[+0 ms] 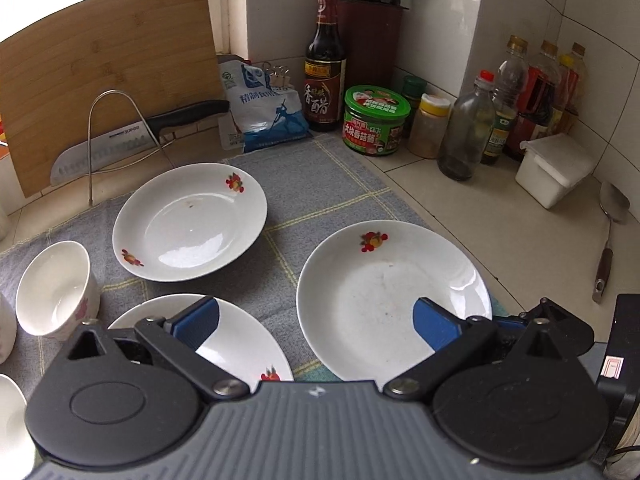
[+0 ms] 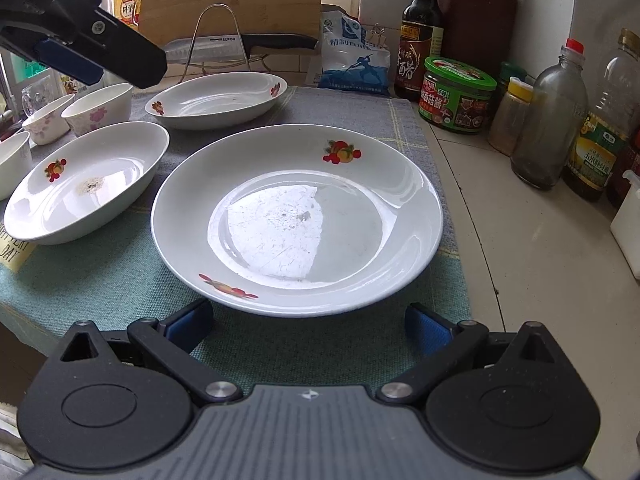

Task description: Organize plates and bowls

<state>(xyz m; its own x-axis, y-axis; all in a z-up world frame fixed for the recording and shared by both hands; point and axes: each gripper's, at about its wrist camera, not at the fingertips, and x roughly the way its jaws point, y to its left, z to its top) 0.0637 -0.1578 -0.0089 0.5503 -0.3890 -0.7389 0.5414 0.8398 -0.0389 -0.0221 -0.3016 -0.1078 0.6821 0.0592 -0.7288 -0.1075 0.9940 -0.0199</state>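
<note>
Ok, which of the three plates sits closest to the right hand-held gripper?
The large shallow plate directly ahead of the right hand-held gripper, its near rim just beyond the open jaws. The two deeper plates lie farther left and back.
</note>
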